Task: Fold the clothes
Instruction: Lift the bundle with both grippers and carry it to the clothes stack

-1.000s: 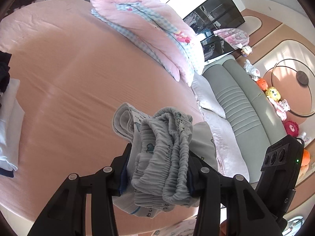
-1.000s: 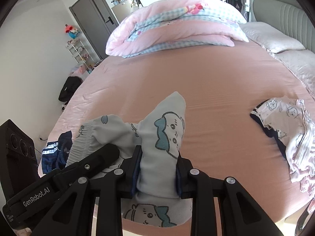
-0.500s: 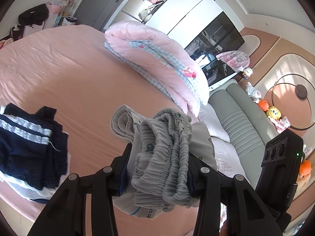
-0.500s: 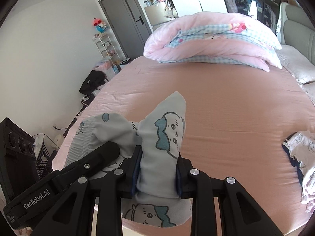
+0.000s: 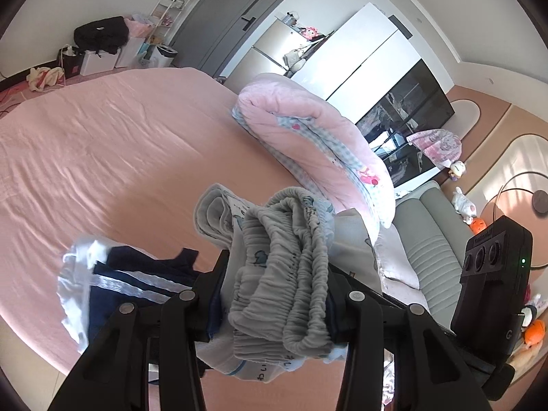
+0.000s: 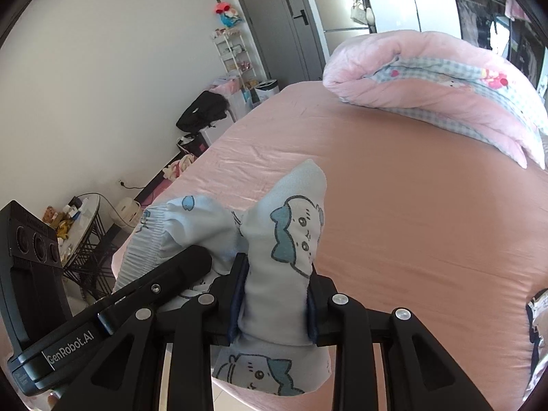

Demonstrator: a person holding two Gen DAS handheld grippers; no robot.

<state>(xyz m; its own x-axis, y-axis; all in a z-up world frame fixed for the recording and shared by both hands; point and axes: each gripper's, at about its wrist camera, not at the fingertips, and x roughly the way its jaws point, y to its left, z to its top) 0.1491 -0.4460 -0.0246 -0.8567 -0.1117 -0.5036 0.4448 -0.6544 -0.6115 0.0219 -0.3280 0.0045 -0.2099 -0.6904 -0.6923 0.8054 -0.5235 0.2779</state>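
A pale grey-blue pair of pants with a cartoon print hangs over the pink bed (image 5: 102,157), held at two places. My left gripper (image 5: 274,284) is shut on the bunched elastic waistband (image 5: 284,239). My right gripper (image 6: 275,291) is shut on a fold of the printed cloth (image 6: 294,226), which sticks up between the pads and hangs below them. The left gripper's black body (image 6: 154,284) lies close on the left in the right wrist view. Below and left of the left gripper lies a stack of navy clothes with white stripes (image 5: 137,281).
A folded pink quilt (image 5: 308,137) lies at the far side of the bed, with a grey padded headboard (image 5: 431,257) to the right. Another printed garment (image 6: 537,325) shows at the right edge. A small side table (image 6: 85,226) and a black bag (image 6: 202,109) stand off the bed's left side.
Both grippers have swung leftward over the bed and risen, carrying the pants. The navy stack has come in under the left gripper; the printed garment has slid to the right view's edge.
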